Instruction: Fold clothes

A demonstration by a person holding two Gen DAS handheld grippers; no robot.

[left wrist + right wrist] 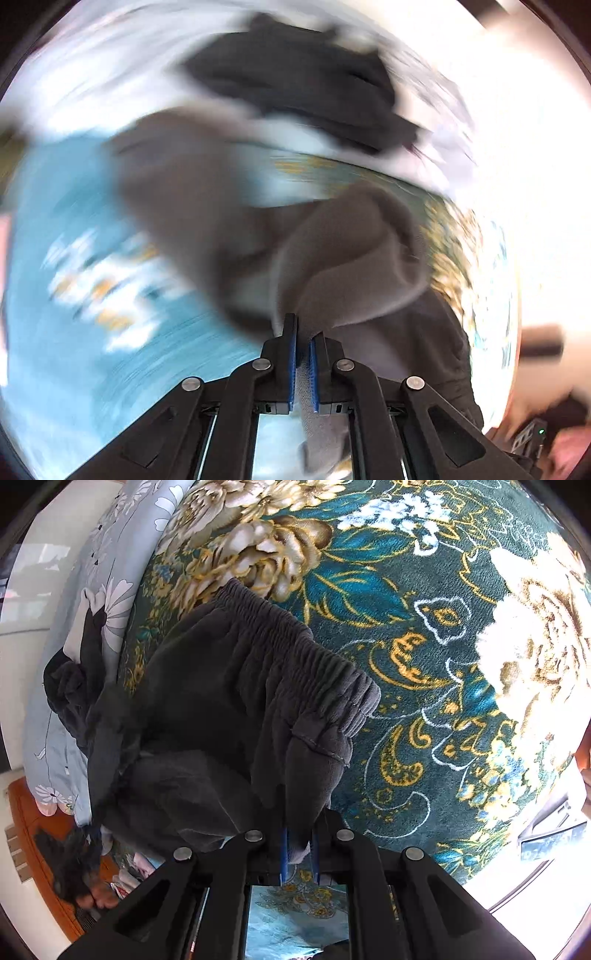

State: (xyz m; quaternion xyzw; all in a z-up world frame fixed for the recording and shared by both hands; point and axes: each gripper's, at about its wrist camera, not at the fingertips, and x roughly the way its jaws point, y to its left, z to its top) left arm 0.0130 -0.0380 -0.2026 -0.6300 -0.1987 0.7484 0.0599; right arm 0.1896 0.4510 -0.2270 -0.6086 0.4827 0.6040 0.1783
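A dark grey fleece garment with an elastic waistband [236, 686] lies bunched on the teal floral blanket [424, 602]. My right gripper [299, 834] is shut on a corner of the garment beside the waistband. In the left wrist view, which is blurred by motion, my left gripper [303, 339] is shut on another part of the same grey garment [332, 254], which hangs up and away from the fingers.
A pale blue flowered sheet [110, 572] lies along the blanket's left edge, with dark clothes [74, 686] heaped on it. A black garment [295, 74] shows at the top of the left wrist view. A wooden surface [40, 830] lies at lower left.
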